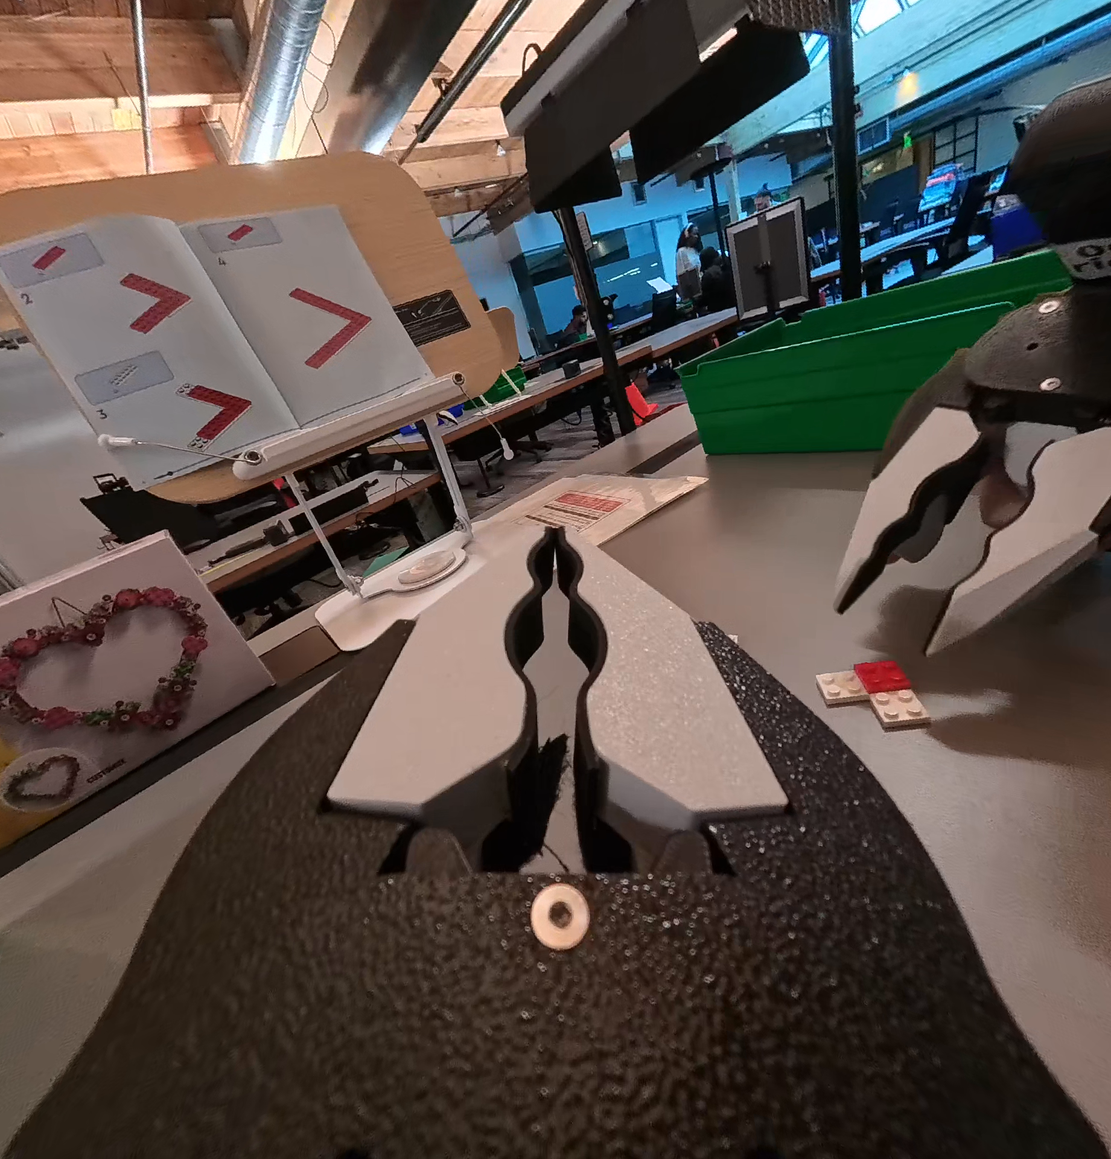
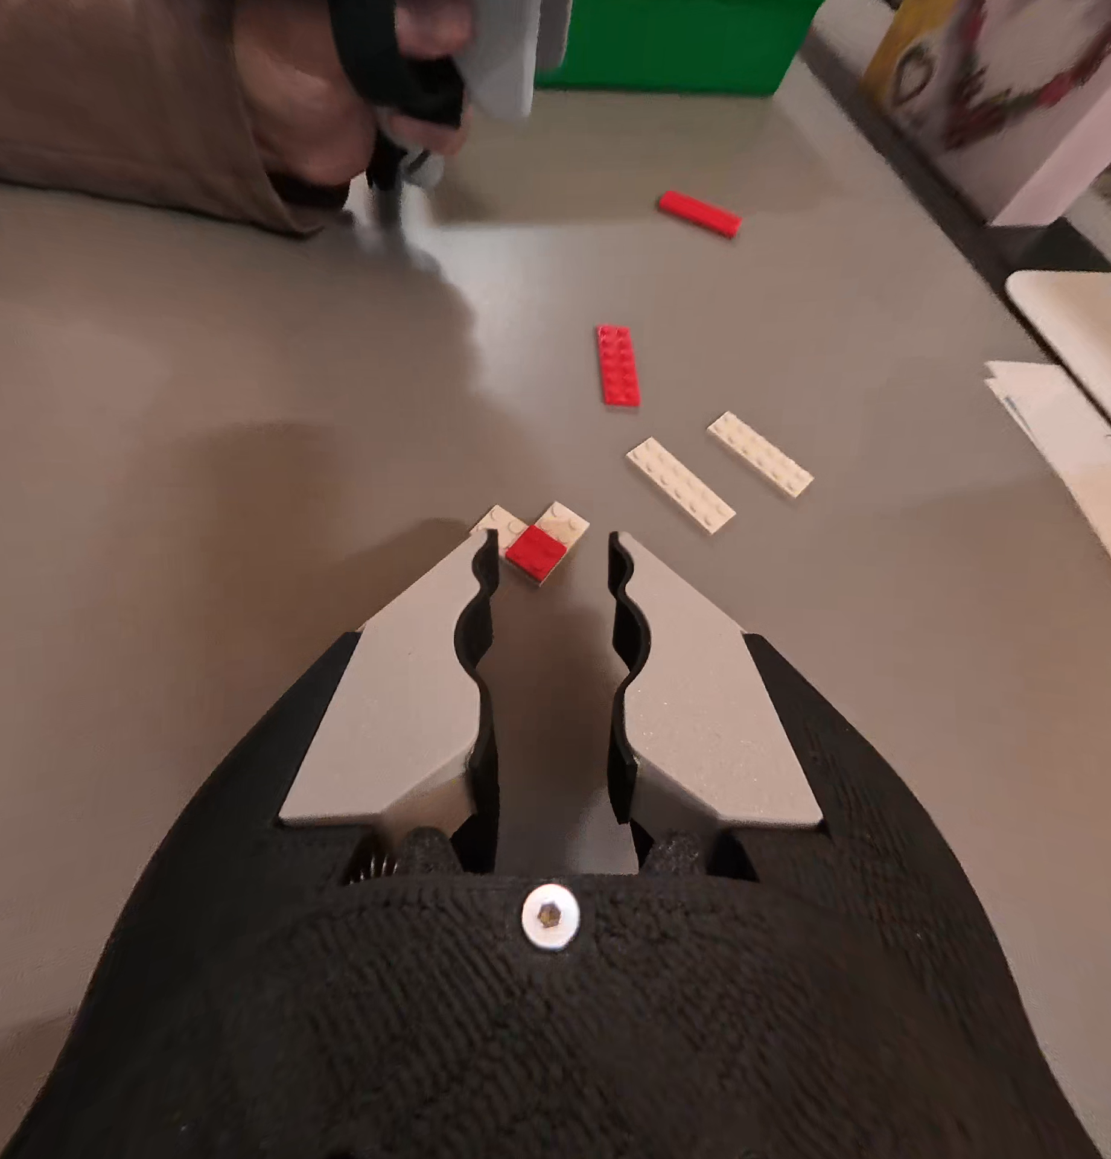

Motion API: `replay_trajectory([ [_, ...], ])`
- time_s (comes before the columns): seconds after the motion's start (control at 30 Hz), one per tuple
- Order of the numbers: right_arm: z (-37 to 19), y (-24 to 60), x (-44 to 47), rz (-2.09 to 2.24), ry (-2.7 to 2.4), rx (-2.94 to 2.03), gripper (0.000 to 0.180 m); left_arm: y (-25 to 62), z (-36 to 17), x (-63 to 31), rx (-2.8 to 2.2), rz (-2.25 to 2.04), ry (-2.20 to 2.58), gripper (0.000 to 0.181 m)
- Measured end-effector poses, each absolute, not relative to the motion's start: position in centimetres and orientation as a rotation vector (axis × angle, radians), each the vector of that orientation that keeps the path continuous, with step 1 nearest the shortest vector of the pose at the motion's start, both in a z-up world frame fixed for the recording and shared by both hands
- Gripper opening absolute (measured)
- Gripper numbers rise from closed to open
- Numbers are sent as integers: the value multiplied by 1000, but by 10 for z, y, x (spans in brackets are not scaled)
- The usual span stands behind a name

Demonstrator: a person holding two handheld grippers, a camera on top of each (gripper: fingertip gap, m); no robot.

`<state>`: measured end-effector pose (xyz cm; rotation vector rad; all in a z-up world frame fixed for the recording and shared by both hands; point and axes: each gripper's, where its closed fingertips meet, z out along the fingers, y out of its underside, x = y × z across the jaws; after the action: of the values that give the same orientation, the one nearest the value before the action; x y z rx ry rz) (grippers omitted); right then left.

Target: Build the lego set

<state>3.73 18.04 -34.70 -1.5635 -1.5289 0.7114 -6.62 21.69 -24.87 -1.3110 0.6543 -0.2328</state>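
A small assembly, a red square plate on two tan plates [image 2: 536, 547], lies on the grey table just past my right gripper [image 2: 553, 542], which is open and empty above it. The assembly also shows in the left wrist view [image 1: 874, 690], under the right gripper [image 1: 888, 627]. Beyond lie a red long plate [image 2: 618, 365], another red plate [image 2: 700, 214] and two tan long plates [image 2: 679, 484] [image 2: 759, 454]. My left gripper [image 1: 556, 533] is shut and empty, raised and pointing at the open instruction booklet [image 1: 208, 332]. It shows blurred in the right wrist view [image 2: 502, 81].
The booklet rests on a wooden stand [image 1: 377, 188] with a white base [image 1: 408, 583]. The set's box [image 1: 101, 677] stands at the left. Green bins [image 1: 853, 376] sit at the back right. A paper sheet [image 1: 609, 502] lies near the stand. A sleeved hand [image 2: 302, 119] holds the left gripper. The grippers' ends are close to 15 cm from one another. About 11 cm separates my right fingertips from the red long plate [image 2: 618, 365].
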Motion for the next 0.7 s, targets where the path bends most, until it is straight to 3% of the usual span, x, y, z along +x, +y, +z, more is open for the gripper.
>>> replay_trajectory([
  [0.7, -366, 177, 32, 644, -1616, -1648, 31, 215, -256, -56, -1343, -258, 703, 0],
])
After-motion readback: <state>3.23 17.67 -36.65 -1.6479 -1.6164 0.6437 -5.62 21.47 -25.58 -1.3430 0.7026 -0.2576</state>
